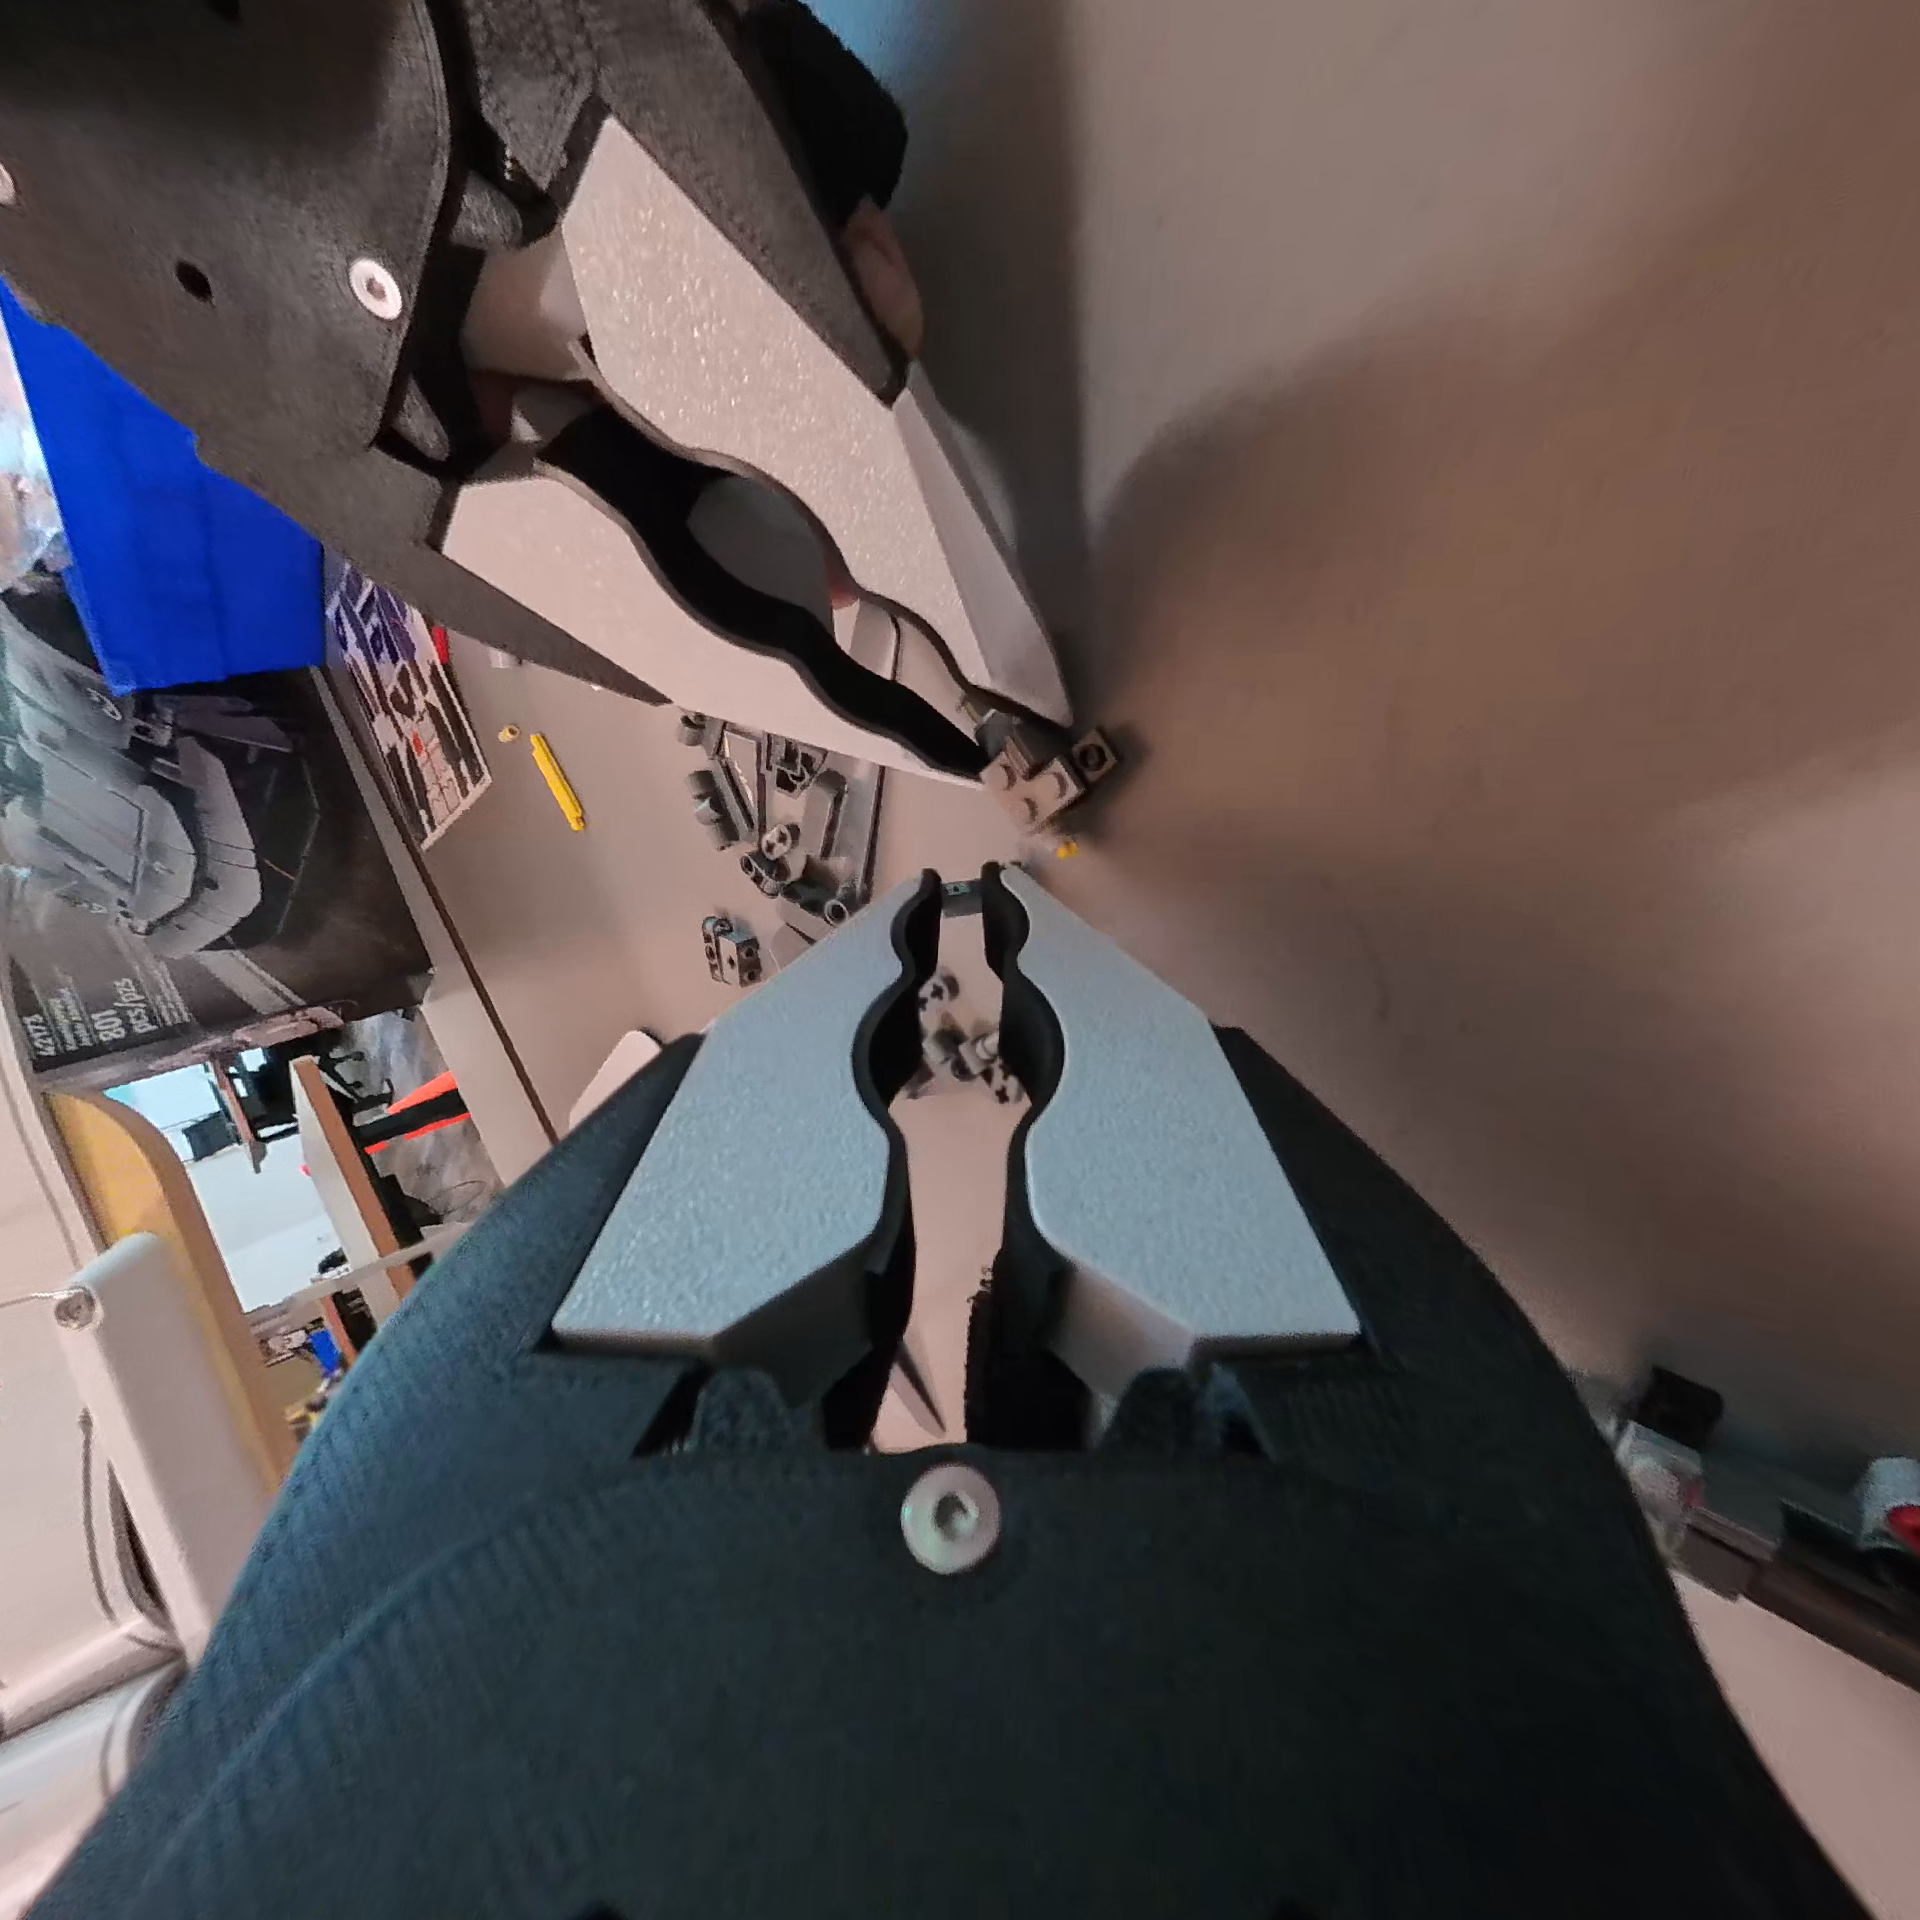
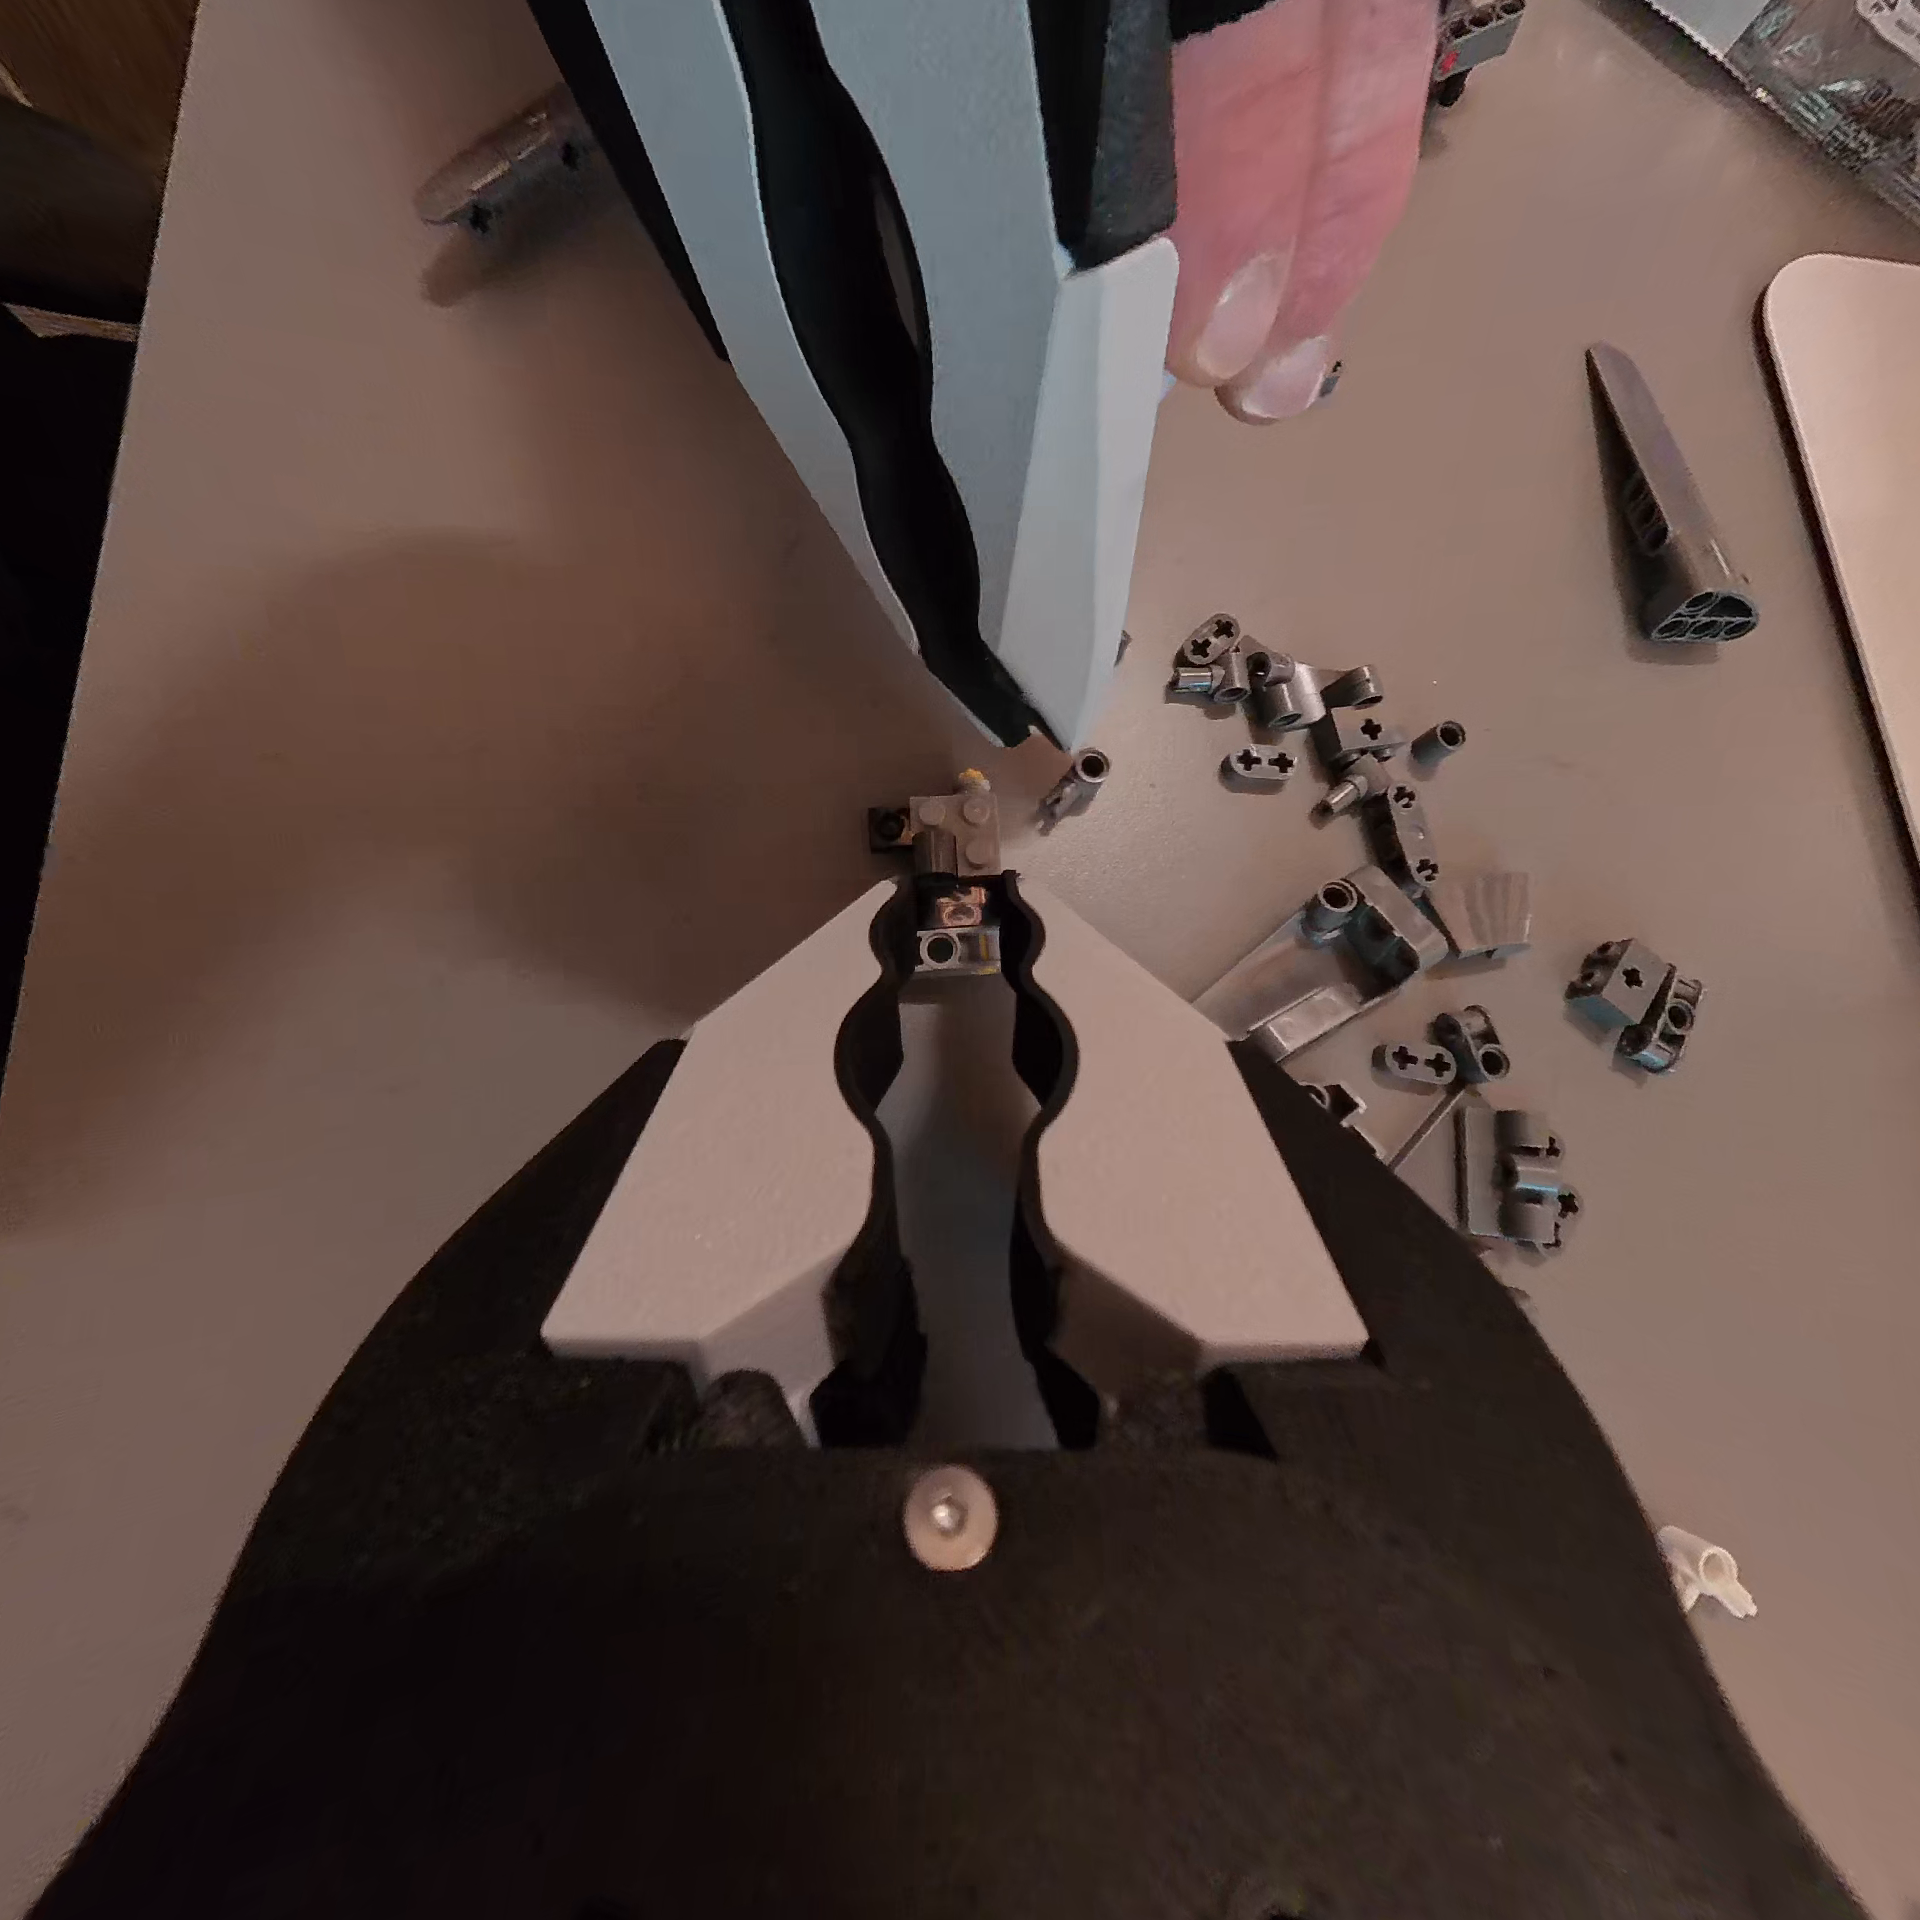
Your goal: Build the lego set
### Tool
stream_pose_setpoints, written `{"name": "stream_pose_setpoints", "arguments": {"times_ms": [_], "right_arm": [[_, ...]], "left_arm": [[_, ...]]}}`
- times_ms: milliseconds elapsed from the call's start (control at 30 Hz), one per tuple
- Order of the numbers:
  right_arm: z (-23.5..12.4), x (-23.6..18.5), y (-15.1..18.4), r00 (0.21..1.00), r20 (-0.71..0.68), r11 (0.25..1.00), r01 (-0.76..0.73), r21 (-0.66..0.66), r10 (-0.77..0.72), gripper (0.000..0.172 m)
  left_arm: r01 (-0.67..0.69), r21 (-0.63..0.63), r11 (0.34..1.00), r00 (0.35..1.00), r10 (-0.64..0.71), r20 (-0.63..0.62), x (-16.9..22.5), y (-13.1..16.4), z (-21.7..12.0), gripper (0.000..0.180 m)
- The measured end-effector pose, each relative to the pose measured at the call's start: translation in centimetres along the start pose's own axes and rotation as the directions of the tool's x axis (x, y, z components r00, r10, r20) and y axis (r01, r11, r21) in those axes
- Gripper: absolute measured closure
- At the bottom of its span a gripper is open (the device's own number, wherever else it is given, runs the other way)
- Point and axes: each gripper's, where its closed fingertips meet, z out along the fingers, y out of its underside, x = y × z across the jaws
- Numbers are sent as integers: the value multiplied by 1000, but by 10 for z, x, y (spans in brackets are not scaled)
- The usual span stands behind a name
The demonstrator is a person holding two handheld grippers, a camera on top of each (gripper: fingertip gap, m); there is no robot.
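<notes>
My right gripper point(image 2: 951, 899) is shut on a small grey brick assembly point(image 2: 956, 831) with a black plate on one side and a yellow bit at its far end. It holds it just over the beige table point(image 2: 416, 727). The left wrist view shows the same gripper point(image 1: 1023, 743) and assembly point(image 1: 1049, 779) coming in from the upper left. My left gripper point(image 1: 961, 883) is shut on a small dark grey piece point(image 1: 961, 896) at its very tips, close to the assembly. In the right wrist view the left gripper point(image 2: 1029, 732) points down at the assembly, and its piece is hidden there.
Loose grey connectors point(image 2: 1351, 748) and a grey pin point(image 2: 1081, 779) lie right of the grippers. A long dark tapered panel point(image 2: 1662, 520) and a pale flat slab point(image 2: 1849, 468) lie farther right. A hand's fingers point(image 2: 1278, 260) show. A yellow axle point(image 1: 556, 779), a sticker sheet point(image 1: 416, 717), a blue bin point(image 1: 177, 540) and a dark box point(image 1: 156, 831) stand beyond. Both grippers' tips are close together, under 4 cm apart. My left tips are roughly 15 cm from the long dark tapered panel point(image 2: 1662, 520).
</notes>
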Motion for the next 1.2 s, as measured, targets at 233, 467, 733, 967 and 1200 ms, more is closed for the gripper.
{"name": "stream_pose_setpoints", "arguments": {"times_ms": [233,467,733,967,1200], "right_arm": [[1,-5,-2,1000,15,1000,15,7,-15,159],[-2,-7,1,1000,27,1000,13,8,-13,159],[-4,-11,2,998,62,999,28,15,-29,159],[-4,-12,2,997,69,999,30,18,-31,159],[-4,-12,2,997,68,999,31,19,-32,159]], "left_arm": [[-29,45,999,999,31,-33,1,-16,2,174],[-96,50,994,989,101,-109,8,-20,8,174],[-138,48,989,965,146,-220,13,-23,8,175],[-203,27,979,932,202,-301,14,-26,10,174],[-244,9,970,919,234,-318,13,-26,11,174]]}}
